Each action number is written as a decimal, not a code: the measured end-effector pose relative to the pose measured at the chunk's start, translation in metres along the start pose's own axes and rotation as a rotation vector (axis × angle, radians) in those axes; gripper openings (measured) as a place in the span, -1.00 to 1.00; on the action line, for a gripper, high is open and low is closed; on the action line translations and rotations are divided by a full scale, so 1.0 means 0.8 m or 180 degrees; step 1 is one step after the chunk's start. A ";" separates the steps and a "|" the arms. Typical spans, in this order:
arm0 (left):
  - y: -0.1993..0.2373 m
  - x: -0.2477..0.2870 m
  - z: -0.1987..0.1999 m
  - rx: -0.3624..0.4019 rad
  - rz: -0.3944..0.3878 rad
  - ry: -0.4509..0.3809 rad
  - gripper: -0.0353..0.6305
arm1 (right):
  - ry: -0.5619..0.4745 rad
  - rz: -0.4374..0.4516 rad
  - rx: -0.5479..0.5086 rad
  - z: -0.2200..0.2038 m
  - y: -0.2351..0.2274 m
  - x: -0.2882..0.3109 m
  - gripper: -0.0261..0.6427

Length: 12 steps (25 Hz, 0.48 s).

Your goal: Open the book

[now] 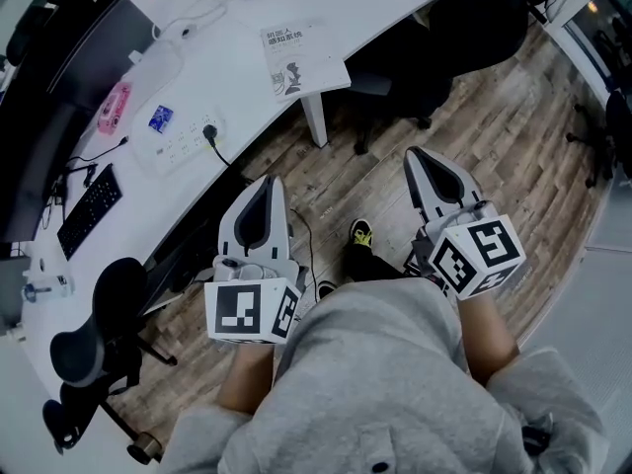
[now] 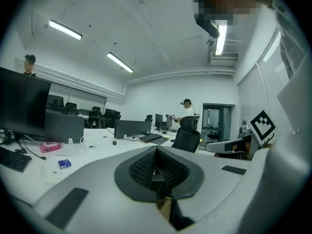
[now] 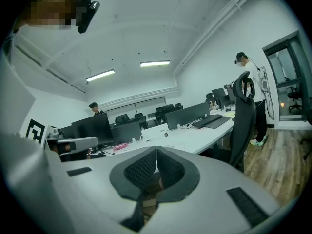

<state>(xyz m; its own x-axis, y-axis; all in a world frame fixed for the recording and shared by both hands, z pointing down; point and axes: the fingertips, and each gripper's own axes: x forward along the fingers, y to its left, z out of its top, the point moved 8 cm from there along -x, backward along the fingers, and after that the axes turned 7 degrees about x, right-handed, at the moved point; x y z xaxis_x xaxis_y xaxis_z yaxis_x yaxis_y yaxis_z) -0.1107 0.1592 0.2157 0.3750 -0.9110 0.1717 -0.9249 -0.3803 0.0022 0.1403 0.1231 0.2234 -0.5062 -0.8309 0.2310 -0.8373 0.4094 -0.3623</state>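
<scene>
The book [image 1: 304, 59] lies closed on the white desk [image 1: 237, 57], close to its front edge, with a pale printed cover facing up. Both grippers hang over the wooden floor, short of the desk and apart from the book. The left gripper [image 1: 267, 182] is shut with nothing in it, its tip just off the desk's edge. The right gripper [image 1: 416, 155] is likewise shut and empty, further right beside the desk leg [image 1: 314, 118]. In the left gripper view the left gripper [image 2: 156, 150] has its ribbed pads pressed together. The right gripper [image 3: 157, 151] shows the same. Neither gripper view shows the book.
On the desk lie a power strip [image 1: 188, 142], a blue packet [image 1: 160, 118], a pink object [image 1: 115, 107] and a keyboard [image 1: 91, 205]. A black office chair [image 1: 94, 349] stands at lower left, another [image 1: 464, 38] behind the desk. A person [image 3: 249, 89] stands by a chair [image 3: 243, 118].
</scene>
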 end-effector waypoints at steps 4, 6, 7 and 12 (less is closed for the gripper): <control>-0.001 0.025 0.006 0.0010 0.0022 0.0056 -0.87 | 0.0005 0.0077 -0.0015 0.013 -0.015 0.021 -0.85; -0.003 0.035 0.009 0.0023 0.0028 0.0067 -0.87 | 0.0007 0.0095 -0.0003 0.017 -0.023 0.027 -0.85; -0.005 0.039 0.010 0.0029 0.0033 0.0070 -0.87 | 0.0008 0.0098 0.0006 0.019 -0.028 0.030 -0.85; -0.012 0.061 0.014 0.0050 0.0060 0.0082 -0.87 | 0.0013 0.0124 0.0041 0.027 -0.051 0.037 -0.85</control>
<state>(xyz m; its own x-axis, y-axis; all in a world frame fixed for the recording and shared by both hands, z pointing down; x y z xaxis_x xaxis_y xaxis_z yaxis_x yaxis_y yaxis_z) -0.0826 0.1167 0.2127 0.3555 -0.9137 0.1968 -0.9306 -0.3657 -0.0168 0.1640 0.0735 0.2258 -0.5391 -0.8130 0.2201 -0.8143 0.4365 -0.3825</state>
